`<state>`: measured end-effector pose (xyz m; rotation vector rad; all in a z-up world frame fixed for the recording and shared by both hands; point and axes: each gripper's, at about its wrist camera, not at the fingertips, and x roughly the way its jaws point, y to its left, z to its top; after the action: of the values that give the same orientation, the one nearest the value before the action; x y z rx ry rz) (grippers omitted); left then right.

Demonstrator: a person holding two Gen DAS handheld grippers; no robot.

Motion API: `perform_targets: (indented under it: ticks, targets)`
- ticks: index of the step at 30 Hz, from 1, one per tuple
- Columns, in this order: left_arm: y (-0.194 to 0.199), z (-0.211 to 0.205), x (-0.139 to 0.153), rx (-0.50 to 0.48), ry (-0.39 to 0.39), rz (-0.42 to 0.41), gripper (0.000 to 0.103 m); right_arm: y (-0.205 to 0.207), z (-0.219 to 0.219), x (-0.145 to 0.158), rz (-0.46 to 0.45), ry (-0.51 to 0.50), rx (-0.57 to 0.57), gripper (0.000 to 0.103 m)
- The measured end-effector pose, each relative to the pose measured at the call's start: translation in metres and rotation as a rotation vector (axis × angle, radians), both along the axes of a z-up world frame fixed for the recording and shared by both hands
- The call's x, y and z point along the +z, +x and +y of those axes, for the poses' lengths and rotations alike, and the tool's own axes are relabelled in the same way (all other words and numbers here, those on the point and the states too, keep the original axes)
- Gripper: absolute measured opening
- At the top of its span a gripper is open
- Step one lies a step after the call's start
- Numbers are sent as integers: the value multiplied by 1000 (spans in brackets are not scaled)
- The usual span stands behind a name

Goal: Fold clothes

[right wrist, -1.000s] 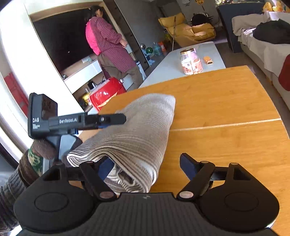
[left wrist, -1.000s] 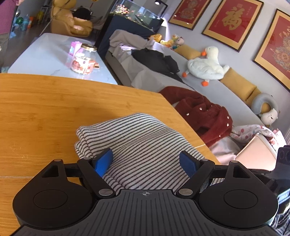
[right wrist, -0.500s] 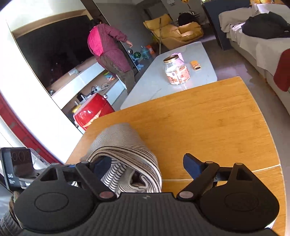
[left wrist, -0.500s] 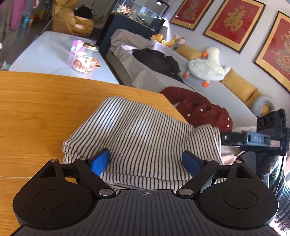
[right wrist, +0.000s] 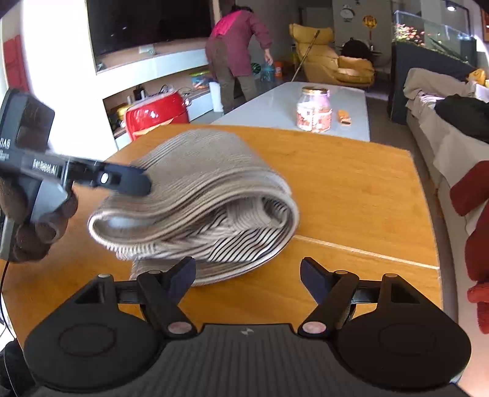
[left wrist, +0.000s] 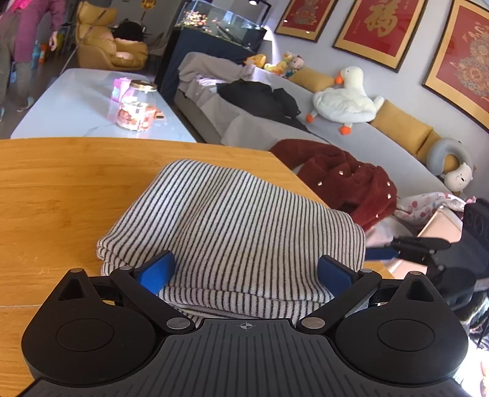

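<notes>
Your folded striped top [left wrist: 232, 223] lies on the wooden table [left wrist: 61, 189], near the table's edge on the sofa side, its layers stacked and the open fold facing your right hand. Your left gripper [left wrist: 244, 271] stands with its jaws wide apart; they have just been opening, and the top's near edge sits between the blue pads [left wrist: 156, 270] without being squeezed. Your right gripper [right wrist: 247, 274] is also parted, its jaws just having closed in a little; nothing lies between them but bare table, with the top just beyond the left finger. In the right view your left gripper [right wrist: 122, 180] reaches over the top's upper layer, held in a brown glove [right wrist: 36, 226].

The table [right wrist: 351, 189] is warm orange wood with a seam [right wrist: 366, 252] running across it. Beyond it stands a pale low table [left wrist: 70, 110] carrying a glass jar [left wrist: 136, 105] with a gold lid. A long grey sofa [left wrist: 351, 143] holds a dark red coat [left wrist: 342, 177], a black garment [left wrist: 259, 97], a white goose toy [left wrist: 345, 97] and yellow cushions [left wrist: 400, 126]. Red framed pictures [left wrist: 379, 24] hang above. A yellow armchair [right wrist: 330, 64] and a fish tank [right wrist: 434, 33] stand further back. A person in a pink top [right wrist: 238, 52] bends near a wall shelf, beside a red drum [right wrist: 156, 114].
</notes>
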<state>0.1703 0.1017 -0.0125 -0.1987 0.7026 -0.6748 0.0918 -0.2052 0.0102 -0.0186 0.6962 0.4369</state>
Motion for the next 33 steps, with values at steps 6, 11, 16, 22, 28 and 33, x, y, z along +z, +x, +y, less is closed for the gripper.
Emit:
perform_targets:
  ticks: [6,11,16,22,28,33]
  targets:
    - [-2,3,-3,4,-29,-10,102,43,-45,47,-6,282,-33,87]
    - [2,12,-3,2,-68,6,102,97,-14,12,99,254,-44,68]
    - [-1,23,-4,14,-85,22,102,74,11,-22,195,278,21,67]
    - [-10,24,3,42,-86,17,101,38,26,-2,210,228,131,68]
    - [-41,26,18,107,-104,38,101,84,19,33,102,275,104,85]
    - [-46,8,-11,70,9,99,99,149,45,-5,262,306,105,85]
